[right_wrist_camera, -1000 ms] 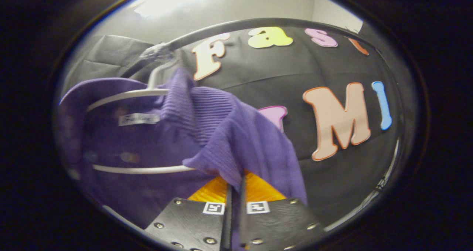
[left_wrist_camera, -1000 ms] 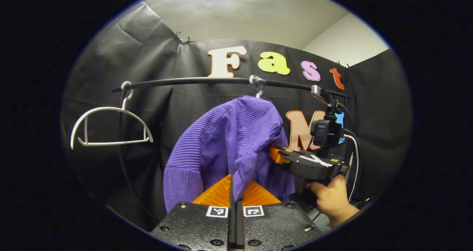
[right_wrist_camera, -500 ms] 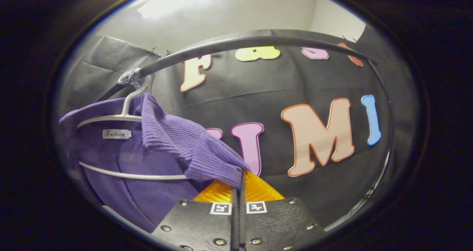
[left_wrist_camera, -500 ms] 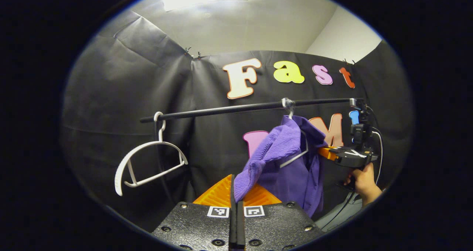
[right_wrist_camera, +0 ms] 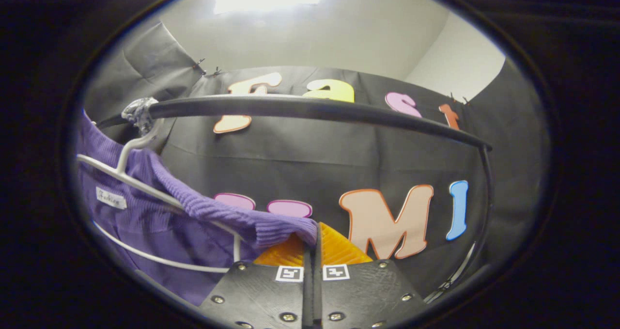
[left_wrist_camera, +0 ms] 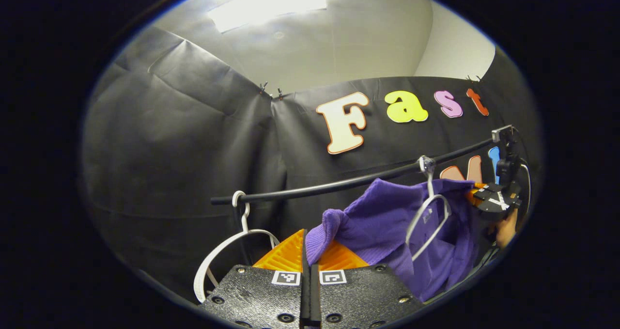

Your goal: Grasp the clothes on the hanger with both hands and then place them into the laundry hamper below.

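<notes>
Fingers of the left tool point(left_wrist_camera: 306, 256) are pressed together, pinching a fold of the purple sweater point(left_wrist_camera: 387, 227); the right tool point(right_wrist_camera: 314, 251) likewise pinches a sweater point(right_wrist_camera: 160, 222) edge. Beyond, the garment is stretched across its white hanger point(left_wrist_camera: 426, 222) on the black rail point(left_wrist_camera: 339, 184). Far right, the hand point(left_wrist_camera: 506, 228) holding the other tool is partly cut off.

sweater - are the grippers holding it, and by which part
Both. Left gripper pinches one edge of the sweater; right gripper pinches its opposite edge.
</notes>
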A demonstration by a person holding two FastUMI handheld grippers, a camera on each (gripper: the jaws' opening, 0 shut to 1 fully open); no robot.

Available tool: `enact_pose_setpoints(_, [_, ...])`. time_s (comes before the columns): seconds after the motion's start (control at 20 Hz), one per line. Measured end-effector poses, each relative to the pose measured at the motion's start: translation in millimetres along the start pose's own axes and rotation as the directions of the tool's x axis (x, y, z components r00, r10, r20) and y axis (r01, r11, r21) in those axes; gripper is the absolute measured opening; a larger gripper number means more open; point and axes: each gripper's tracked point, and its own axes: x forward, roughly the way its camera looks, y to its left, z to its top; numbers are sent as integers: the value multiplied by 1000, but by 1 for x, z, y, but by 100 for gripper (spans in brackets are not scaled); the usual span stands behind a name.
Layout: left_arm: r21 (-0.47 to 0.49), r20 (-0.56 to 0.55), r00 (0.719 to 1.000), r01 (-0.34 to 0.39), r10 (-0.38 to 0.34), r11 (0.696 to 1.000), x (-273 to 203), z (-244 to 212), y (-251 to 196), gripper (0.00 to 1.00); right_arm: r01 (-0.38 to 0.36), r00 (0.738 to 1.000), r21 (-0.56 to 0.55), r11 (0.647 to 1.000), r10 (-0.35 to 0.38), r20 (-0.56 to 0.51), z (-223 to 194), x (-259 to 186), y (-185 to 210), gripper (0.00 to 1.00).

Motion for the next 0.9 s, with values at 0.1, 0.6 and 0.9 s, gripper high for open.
enact_pose_setpoints(0.1, [-7,0,1000,6,-6,1000,13,0,-4,0,11,1000,-13,1000,-11,-5,-3,14,-1,0])
enact_pose_setpoints(0.6, [-13,-14,1000,0,0,1000,57,-33,-14,0,17,999,-93,996,-20,-33,-63,61,8,0])
enact_pose_setpoints(0.9, [-55,-90,996,7,-12,998,64,-77,-12,0,-57,986,17,998,59,-155,-118,72,27,1])
